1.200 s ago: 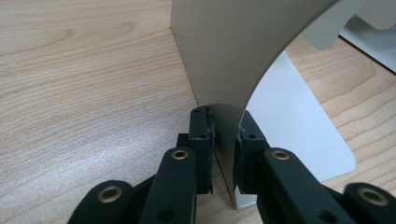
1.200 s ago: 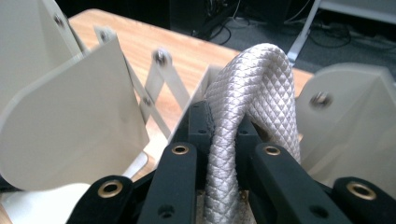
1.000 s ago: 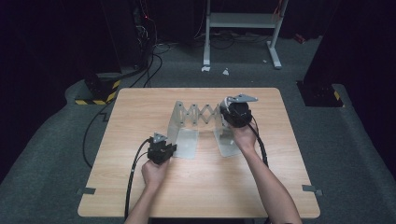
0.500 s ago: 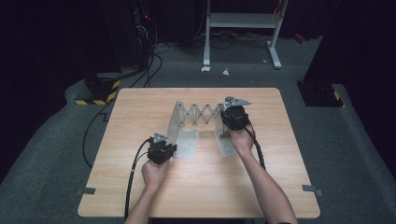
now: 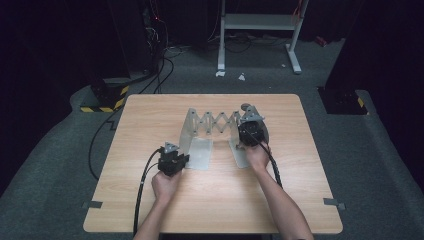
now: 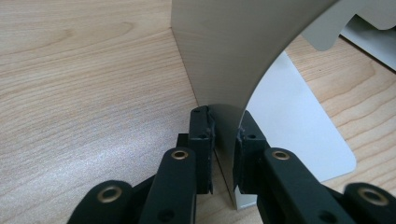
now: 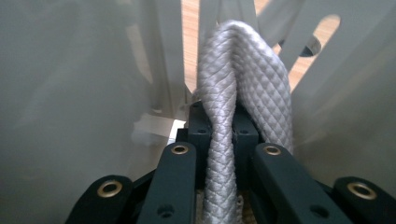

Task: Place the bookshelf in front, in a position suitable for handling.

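Note:
A pale metal extending rack (image 5: 215, 121) with a scissor link between two L-shaped end plates stands mid-table. My left gripper (image 5: 181, 160) is shut on the lower edge of the left end plate (image 6: 229, 56), its pads (image 6: 201, 135) pressed on either side of the sheet. My right gripper (image 5: 248, 132) hangs low at the right end plate (image 5: 241, 154), pointing down. Its jaws (image 7: 223, 126) are shut on a folded loop of grey braided rope (image 7: 238, 88), which stands up between the rack's pale bars and walls.
The wooden table (image 5: 150, 120) has free board left, right and in front of the rack. The left plate's flat foot (image 6: 299, 121) lies on the wood. Black cables (image 5: 145, 185) trail from both grippers toward the near edge. A black-and-yellow block (image 5: 102, 102) sits on the floor.
My right gripper has come down from above the rack to sit low by the right end plate. The left gripper has stayed where it was on the left plate.

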The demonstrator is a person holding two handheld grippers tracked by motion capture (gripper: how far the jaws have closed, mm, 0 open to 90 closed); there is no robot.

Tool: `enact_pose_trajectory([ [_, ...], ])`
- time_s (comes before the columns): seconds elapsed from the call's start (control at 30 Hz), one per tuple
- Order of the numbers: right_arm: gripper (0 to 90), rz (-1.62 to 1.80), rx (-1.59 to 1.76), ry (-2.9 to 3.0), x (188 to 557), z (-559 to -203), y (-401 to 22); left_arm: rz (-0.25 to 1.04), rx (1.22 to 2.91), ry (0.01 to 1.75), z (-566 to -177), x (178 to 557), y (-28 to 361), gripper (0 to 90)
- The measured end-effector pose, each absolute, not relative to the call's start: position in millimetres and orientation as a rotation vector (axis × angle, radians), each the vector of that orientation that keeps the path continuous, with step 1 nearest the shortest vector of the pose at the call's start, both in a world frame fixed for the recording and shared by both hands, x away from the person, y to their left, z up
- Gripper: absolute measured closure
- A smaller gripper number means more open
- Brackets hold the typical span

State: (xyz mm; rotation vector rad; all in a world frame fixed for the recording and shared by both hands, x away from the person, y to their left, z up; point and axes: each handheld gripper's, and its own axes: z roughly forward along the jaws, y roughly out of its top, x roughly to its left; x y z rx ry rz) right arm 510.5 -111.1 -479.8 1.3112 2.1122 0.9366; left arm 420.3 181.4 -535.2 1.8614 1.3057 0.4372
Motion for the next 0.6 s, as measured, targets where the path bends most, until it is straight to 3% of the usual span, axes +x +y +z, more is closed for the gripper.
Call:
enact_pose_trajectory([
  [0.33, 83.2, 0.956, 1.296, 2.109, 508, -481, -113, 0.436, 1.862, 1.305, -535, 420, 182, 79.9],
  [0.6, 83.1, 1.036, 1.233, 2.02, 496, -450, -119, 0.437, 1.86, 1.306, -535, 420, 181, 79.8],
])
